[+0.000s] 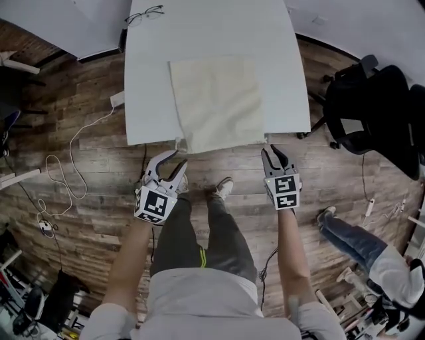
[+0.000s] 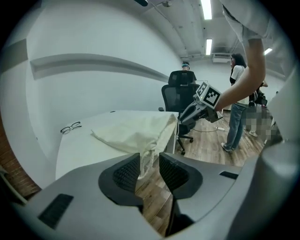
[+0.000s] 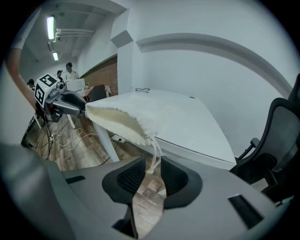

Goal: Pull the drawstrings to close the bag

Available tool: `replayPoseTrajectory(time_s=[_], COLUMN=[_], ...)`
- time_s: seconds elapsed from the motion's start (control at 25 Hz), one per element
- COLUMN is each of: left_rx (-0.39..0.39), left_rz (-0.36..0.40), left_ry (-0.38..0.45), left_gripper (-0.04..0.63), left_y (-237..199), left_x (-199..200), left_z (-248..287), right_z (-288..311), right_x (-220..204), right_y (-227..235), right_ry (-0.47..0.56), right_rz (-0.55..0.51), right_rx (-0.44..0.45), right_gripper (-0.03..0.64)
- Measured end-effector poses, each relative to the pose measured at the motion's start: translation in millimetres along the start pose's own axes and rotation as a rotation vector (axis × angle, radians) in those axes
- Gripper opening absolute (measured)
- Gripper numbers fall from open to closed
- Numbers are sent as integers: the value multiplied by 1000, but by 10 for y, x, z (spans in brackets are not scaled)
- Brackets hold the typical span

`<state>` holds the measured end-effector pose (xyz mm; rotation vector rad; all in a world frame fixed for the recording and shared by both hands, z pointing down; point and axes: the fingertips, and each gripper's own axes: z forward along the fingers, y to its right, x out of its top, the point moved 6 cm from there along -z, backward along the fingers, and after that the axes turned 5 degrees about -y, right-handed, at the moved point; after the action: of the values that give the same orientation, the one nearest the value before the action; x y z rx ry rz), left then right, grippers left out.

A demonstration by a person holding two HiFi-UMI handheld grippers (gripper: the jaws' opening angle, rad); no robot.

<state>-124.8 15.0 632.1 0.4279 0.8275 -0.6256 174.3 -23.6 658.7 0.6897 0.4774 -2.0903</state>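
The cream drawstring bag [image 1: 218,103] lay flat on the white table [image 1: 146,80], just ahead of both grippers, with its gathered mouth at the near edge. The left gripper [image 1: 178,159] sat just short of the bag's left near corner, jaws wide apart. The left drawstring [image 2: 146,161] dangled in the gap between them, and neither pad pressed on it. The right gripper [image 1: 271,151] sat just short of the right corner with its jaws parted more narrowly, and the right drawstring [image 3: 153,157] hung loose between them, unclamped. Spectacles [image 1: 144,14] lay at the table's far end, well beyond the left gripper. A black office chair [image 1: 372,106] stood out past the right gripper
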Motion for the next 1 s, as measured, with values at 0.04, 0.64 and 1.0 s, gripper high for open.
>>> replayPoseTrajectory(time_s=[0.04,0.64,1.0], left_rx=[12,212,236], left_rz=[11,43,-165], left_ry=[-11,-25,179], left_gripper=[123,91,21], left_y=[6,-6,-125], left_x=[-41,-243,-86], left_z=[68,524,372], right_z=[76,647,445], right_x=[-22,-113,-42], right_y=[24,110,189], right_ry=[-2,68,161], right_rz=[-5,11,104], right_rx=[-6,-58,-86], right_gripper=[87,87,41])
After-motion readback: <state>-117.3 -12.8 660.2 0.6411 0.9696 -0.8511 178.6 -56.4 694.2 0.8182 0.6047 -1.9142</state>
